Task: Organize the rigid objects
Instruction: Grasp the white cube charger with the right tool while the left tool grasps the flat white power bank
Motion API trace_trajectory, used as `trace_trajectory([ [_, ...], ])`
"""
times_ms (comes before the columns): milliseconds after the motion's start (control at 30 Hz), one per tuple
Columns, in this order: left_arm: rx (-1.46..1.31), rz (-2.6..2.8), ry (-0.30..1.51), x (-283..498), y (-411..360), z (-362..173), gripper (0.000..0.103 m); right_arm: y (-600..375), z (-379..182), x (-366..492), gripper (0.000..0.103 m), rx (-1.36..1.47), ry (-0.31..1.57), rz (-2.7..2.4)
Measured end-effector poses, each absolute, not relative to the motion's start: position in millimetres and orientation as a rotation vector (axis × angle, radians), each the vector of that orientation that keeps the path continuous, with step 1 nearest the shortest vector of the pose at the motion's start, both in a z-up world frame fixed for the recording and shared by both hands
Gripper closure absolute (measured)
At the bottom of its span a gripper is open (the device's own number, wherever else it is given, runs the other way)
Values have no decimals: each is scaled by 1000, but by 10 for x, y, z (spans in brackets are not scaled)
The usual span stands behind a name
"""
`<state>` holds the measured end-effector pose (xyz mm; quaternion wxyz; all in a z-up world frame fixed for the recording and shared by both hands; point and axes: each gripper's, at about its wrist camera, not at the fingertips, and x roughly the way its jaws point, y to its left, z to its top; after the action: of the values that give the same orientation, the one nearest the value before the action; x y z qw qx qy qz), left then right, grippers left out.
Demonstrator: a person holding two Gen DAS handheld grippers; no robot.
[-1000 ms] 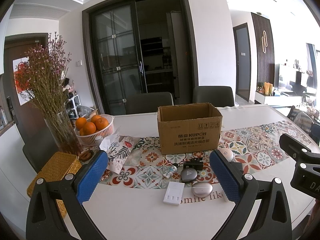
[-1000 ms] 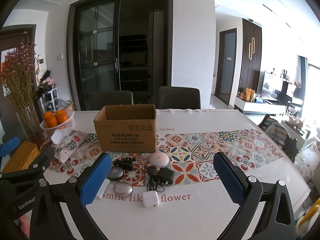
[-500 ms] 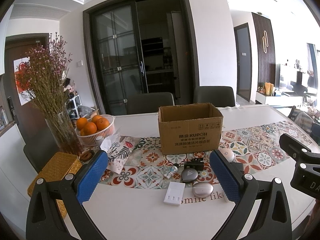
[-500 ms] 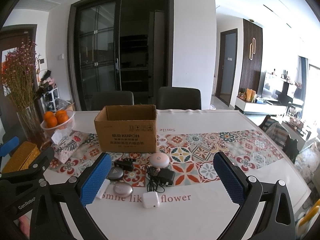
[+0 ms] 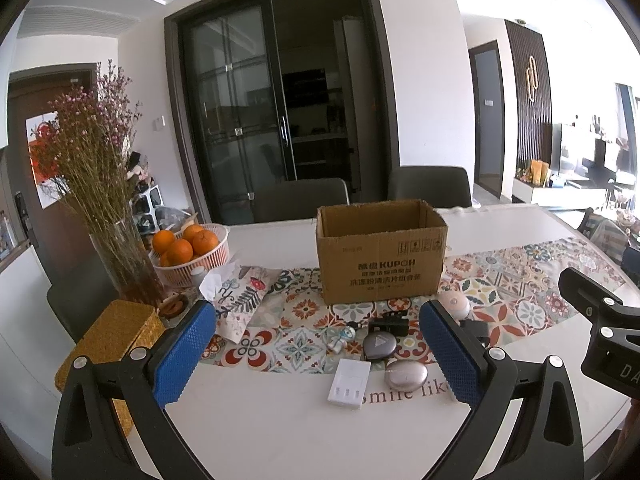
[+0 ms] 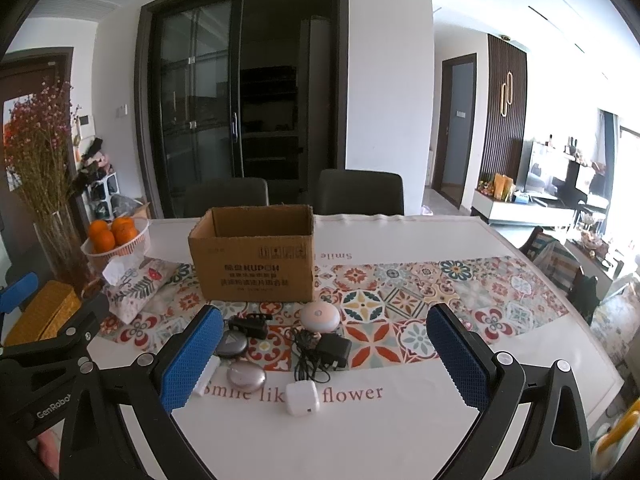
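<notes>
I am looking at an open cardboard box (image 6: 252, 268) sitting upright just above the middle of my right view, flaps open, printed front facing me. Below it small items are lying scattered in the lower centre: a round pinkish-white puck (image 6: 320, 315) just under the box's right corner, a black clip-like device (image 6: 248, 324) to its left, a dark grey rounded case (image 6: 231, 345), a silver oval case (image 6: 246, 376) below that, a black charger with tangled cable (image 6: 326, 350), and a white cube adapter (image 6: 303, 398) lowest. In my left view a flat white rectangular charger (image 5: 349, 383) and a small white figurine (image 5: 340, 336) are lying left of the cases.
</notes>
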<state>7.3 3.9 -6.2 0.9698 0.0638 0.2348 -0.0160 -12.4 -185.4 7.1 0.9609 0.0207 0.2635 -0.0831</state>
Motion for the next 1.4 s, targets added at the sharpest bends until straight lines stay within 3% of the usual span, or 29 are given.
trace_trajectory([
  [933,194,-116,864,915,-46,-1146,0,-1850,-1232,743,1,144,1002,-76],
  [1400,218,-186,1002,1354,-118,-1735,0,-1855,-1820,1070,9,169,1138,-77],
])
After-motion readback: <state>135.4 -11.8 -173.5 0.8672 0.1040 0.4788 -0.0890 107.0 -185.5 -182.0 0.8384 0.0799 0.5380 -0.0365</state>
